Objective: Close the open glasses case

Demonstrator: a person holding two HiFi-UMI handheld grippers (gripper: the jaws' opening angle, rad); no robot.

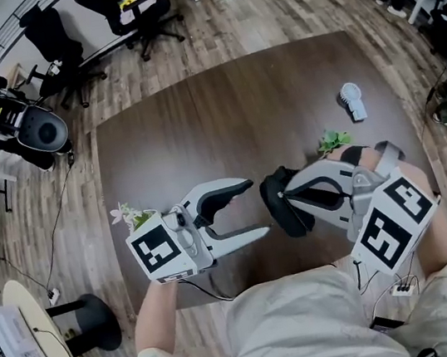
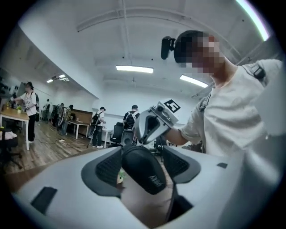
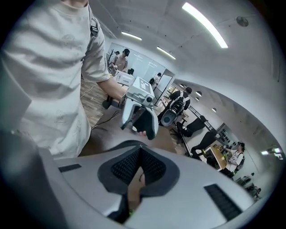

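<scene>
Now, right gripper (image 1: 286, 195): jaws closed on black oval hard-shell glasses case (image 1: 284, 216), steadying it.
left gripper (image 1: 258, 206): jaws half-apart astride case, no contact; likely poised to squeeze.

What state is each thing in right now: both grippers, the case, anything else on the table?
Left gripper: open, jaws either side of the glasses case, pads not pressing.
Right gripper: shut, pinching the glasses case by its edge.
Glasses case: held on edge, apparently not yet closed.
White fan: lying flat on the table, apart from both grippers.
</scene>
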